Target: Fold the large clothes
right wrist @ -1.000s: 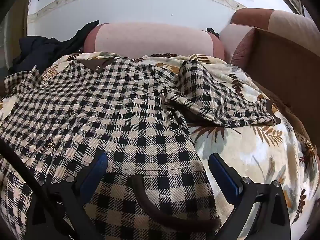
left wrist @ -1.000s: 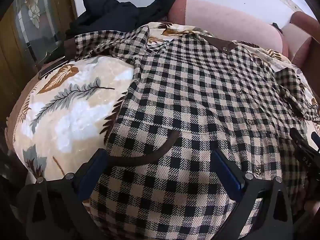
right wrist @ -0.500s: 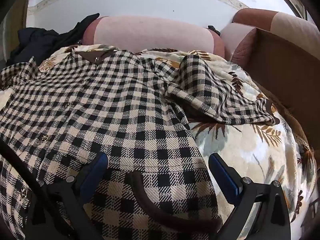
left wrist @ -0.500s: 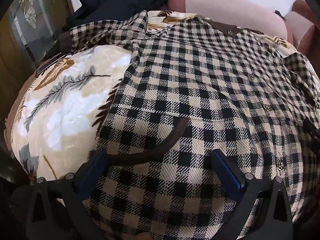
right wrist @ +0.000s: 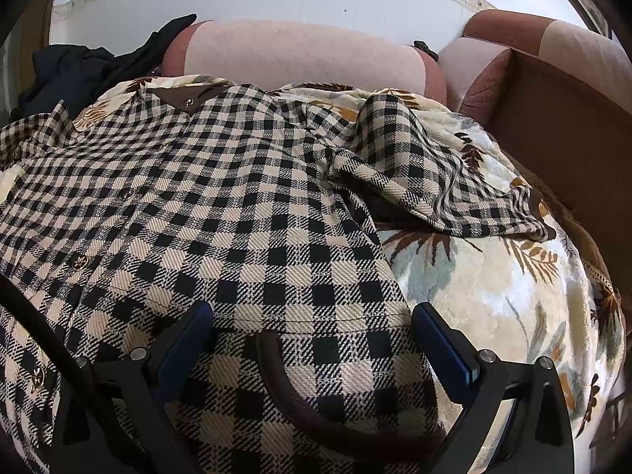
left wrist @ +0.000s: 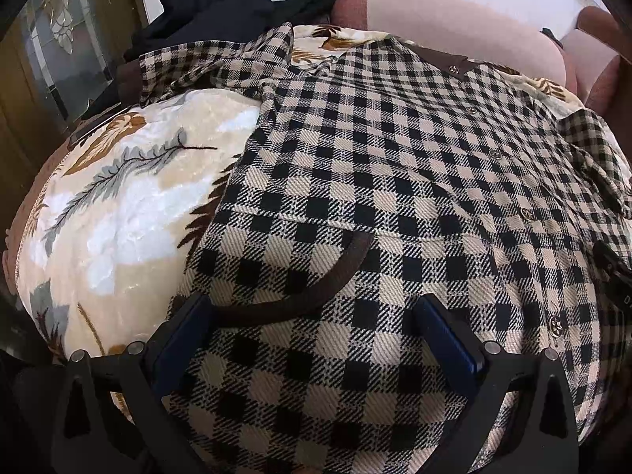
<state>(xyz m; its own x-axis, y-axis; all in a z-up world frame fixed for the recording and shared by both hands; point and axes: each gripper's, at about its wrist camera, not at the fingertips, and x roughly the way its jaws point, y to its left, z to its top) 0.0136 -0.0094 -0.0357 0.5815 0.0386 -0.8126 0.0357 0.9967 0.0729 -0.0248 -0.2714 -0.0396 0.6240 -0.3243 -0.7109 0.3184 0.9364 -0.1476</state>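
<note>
A black-and-cream checked jacket (left wrist: pixel 395 166) lies spread face up across a leaf-print blanket (left wrist: pixel 118 205) that covers the sofa (right wrist: pixel 300 55), collar toward the backrest and hem toward the front edge, a layout that gives both claws a flat starting shape for folding. The left claw (left wrist: pixel 312 339) hangs over the hem corner nearest the sofa's left end, its blue-padded fingers (left wrist: pixel 181 335) spread wide to either side of the brown-piped pocket (left wrist: pixel 316 288); nothing is pinched between them. The right claw (right wrist: pixel 312 339) mirrors it at the opposite hem corner, jaws likewise apart over the second piped pocket (right wrist: pixel 316 407), gripping nothing. That paired stance suggests a two-corner pickup, so the lower half can be carried toward the collar in one even fold. One sleeve (right wrist: pixel 426 173) lies bunched on the blanket toward the sofa's right armrest, the other sleeve (left wrist: pixel 205 63) trails toward the left end; both look likely to need tucking inward first. A heap of dark clothing (left wrist: pixel 237 12) sits against the backrest at the left corner, clear of the work.
</note>
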